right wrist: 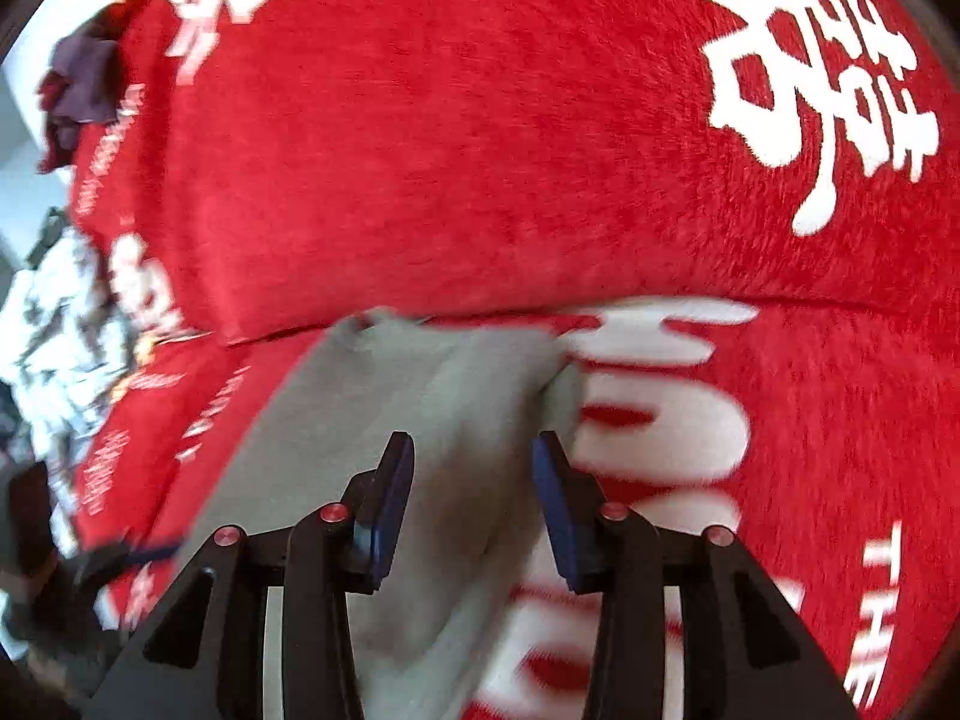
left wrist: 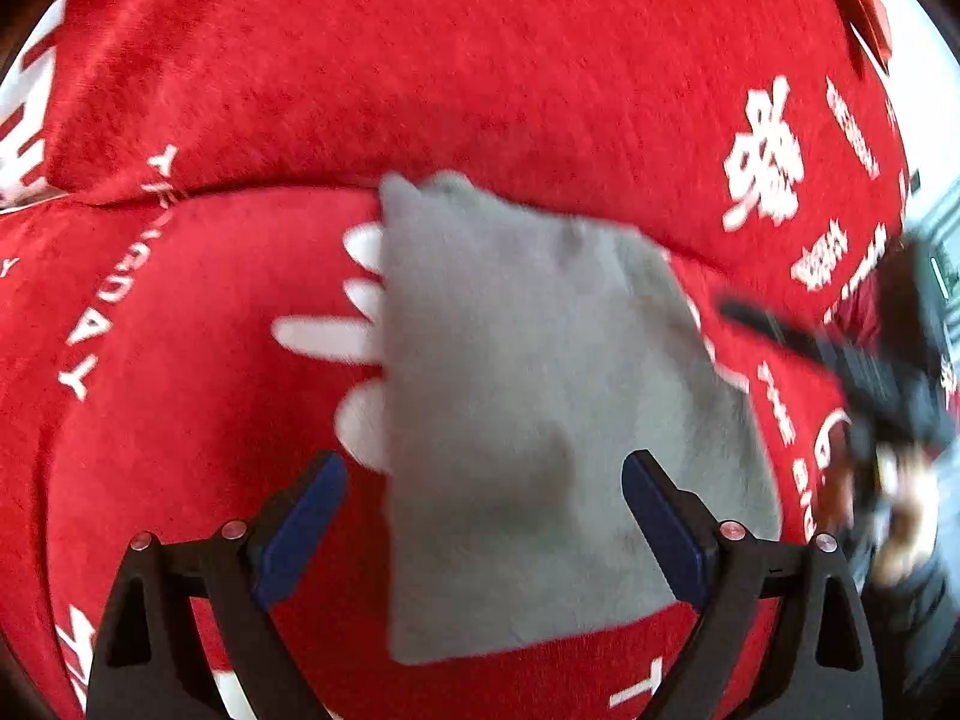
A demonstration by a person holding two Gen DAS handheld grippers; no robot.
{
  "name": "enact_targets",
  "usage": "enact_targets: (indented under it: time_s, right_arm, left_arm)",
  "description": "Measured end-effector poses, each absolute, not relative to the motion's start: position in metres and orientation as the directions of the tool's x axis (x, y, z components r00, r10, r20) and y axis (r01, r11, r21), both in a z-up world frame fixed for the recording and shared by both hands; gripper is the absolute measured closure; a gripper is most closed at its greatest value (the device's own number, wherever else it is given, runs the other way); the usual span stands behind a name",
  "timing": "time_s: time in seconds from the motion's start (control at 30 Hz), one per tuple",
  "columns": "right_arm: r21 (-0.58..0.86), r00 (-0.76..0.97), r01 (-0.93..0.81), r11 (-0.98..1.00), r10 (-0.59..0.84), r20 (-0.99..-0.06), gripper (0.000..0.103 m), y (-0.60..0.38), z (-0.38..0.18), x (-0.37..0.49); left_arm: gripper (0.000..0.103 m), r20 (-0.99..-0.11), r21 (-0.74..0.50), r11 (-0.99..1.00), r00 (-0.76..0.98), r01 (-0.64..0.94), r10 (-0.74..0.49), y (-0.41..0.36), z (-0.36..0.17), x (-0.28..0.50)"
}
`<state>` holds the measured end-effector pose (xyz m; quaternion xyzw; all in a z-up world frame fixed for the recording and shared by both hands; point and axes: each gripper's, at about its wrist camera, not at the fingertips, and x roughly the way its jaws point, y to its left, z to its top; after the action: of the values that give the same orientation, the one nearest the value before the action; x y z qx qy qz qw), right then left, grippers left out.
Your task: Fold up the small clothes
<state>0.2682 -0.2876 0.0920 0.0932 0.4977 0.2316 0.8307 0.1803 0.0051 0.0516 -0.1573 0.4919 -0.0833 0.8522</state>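
A small grey cloth [left wrist: 528,396] lies folded and flat on a red plush blanket [left wrist: 420,60] with white lettering. In the left wrist view my left gripper [left wrist: 483,480] hovers over the cloth's near half, jaws wide open, nothing between the pads. My right gripper [left wrist: 774,330] shows as a blurred black shape beyond the cloth's right edge. In the right wrist view the grey cloth [right wrist: 420,420] runs between and under the right gripper [right wrist: 474,480], whose blue pads stand apart and do not press on the fabric.
The red blanket [right wrist: 480,150] rises into a padded fold just behind the cloth. A dark purple garment [right wrist: 78,90] lies at the upper left and a patterned white-and-dark fabric [right wrist: 60,324] at the left edge. A hand [left wrist: 900,510] holds the right gripper.
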Motion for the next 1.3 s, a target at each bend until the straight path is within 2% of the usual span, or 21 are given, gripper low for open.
enact_targets:
  time_s: [0.07,0.13,0.23,0.3,0.33,0.43,0.5,0.53,0.63,0.73,0.8,0.87,0.9,0.97,1.03,1.17,1.23,1.3]
  right_arm:
    - [0.391,0.405,-0.299,0.870,0.487,-0.774,0.053,-0.282,0.101,0.242]
    - [0.420,0.409,-0.307,0.854,0.517,-0.752,0.053,-0.277,0.106,0.225]
    - [0.420,0.495,-0.384,0.823,0.567,-0.659,0.053,-0.268,0.136,0.200]
    - [0.412,0.491,-0.436,0.800,0.595,-0.636,0.048,-0.253,0.145,0.197]
    - [0.405,0.459,-0.459,0.791,0.601,-0.654,0.037,-0.244,0.141,0.198]
    - [0.369,0.357,-0.425,0.827,0.527,-0.771,0.034,-0.229,0.100,0.211]
    - [0.346,0.329,-0.360,0.866,0.465,-0.822,0.043,-0.239,0.070,0.215]
    - [0.355,0.358,-0.346,0.869,0.472,-0.806,0.052,-0.247,0.066,0.213]
    - [0.411,0.375,-0.313,0.856,0.509,-0.775,0.054,-0.259,0.062,0.208]
    - [0.330,0.369,-0.357,0.874,0.456,-0.810,0.053,-0.248,0.070,0.209]
    - [0.299,0.392,-0.384,0.873,0.447,-0.804,0.050,-0.242,0.087,0.209]
    - [0.239,0.433,-0.427,0.872,0.429,-0.793,0.032,-0.238,0.101,0.210]
    - [0.184,0.447,-0.459,0.869,0.405,-0.797,0.029,-0.234,0.107,0.210]
    - [0.078,0.437,-0.529,0.845,0.351,-0.828,0.028,-0.218,0.106,0.218]
    - [0.044,0.420,-0.562,0.826,0.331,-0.845,0.028,-0.212,0.102,0.229]
    - [0.164,0.261,-0.604,0.780,0.388,-0.884,0.028,-0.208,0.073,0.262]
    - [0.142,0.250,-0.600,0.787,0.354,-0.901,0.028,-0.211,0.053,0.274]
    - [0.200,0.254,-0.563,0.802,0.398,-0.881,0.028,-0.220,0.051,0.286]
  left_arm:
    - [0.009,-0.809,-0.366,0.928,0.514,-0.062,-0.285,0.016,0.052,0.189]
    - [0.009,-0.823,-0.366,0.927,0.494,-0.083,-0.281,0.017,0.044,0.194]
    - [0.009,-0.856,-0.293,0.952,0.467,-0.089,-0.220,0.008,0.029,0.195]
    - [0.009,-0.860,-0.305,0.948,0.452,-0.089,-0.234,0.005,0.019,0.192]
    - [0.009,-0.861,-0.308,0.946,0.452,-0.097,-0.234,0.005,0.016,0.191]
    - [0.009,-0.860,-0.309,0.946,0.455,-0.102,-0.232,0.004,0.012,0.191]
    - [0.009,-0.861,-0.302,0.949,0.453,-0.089,-0.231,0.002,0.010,0.191]
    - [0.009,-0.862,-0.282,0.956,0.459,-0.080,-0.216,-0.001,0.010,0.190]
    - [0.007,-0.864,-0.243,0.968,0.468,-0.065,-0.185,-0.005,0.012,0.190]
    - [0.007,-0.869,-0.218,0.974,0.469,-0.070,-0.161,-0.005,0.019,0.190]
    - [0.007,-0.863,-0.178,0.983,0.489,-0.053,-0.130,-0.007,0.026,0.189]
    - [0.007,-0.860,-0.121,0.992,0.502,-0.026,-0.092,-0.013,0.032,0.190]
    - [0.007,-0.861,-0.105,0.994,0.502,-0.017,-0.082,-0.014,0.033,0.191]
    - [0.007,-0.863,-0.080,0.997,0.499,0.012,-0.075,-0.017,0.034,0.196]
    - [0.007,-0.870,-0.073,0.997,0.487,0.033,-0.080,-0.020,0.031,0.203]
    - [0.005,-0.879,-0.071,0.995,0.467,0.066,-0.094,-0.023,0.023,0.218]
    - [0.003,-0.883,-0.066,0.995,0.461,0.069,-0.091,-0.023,0.021,0.224]
    - [0.003,-0.885,-0.069,0.994,0.456,0.082,-0.099,-0.023,0.022,0.228]
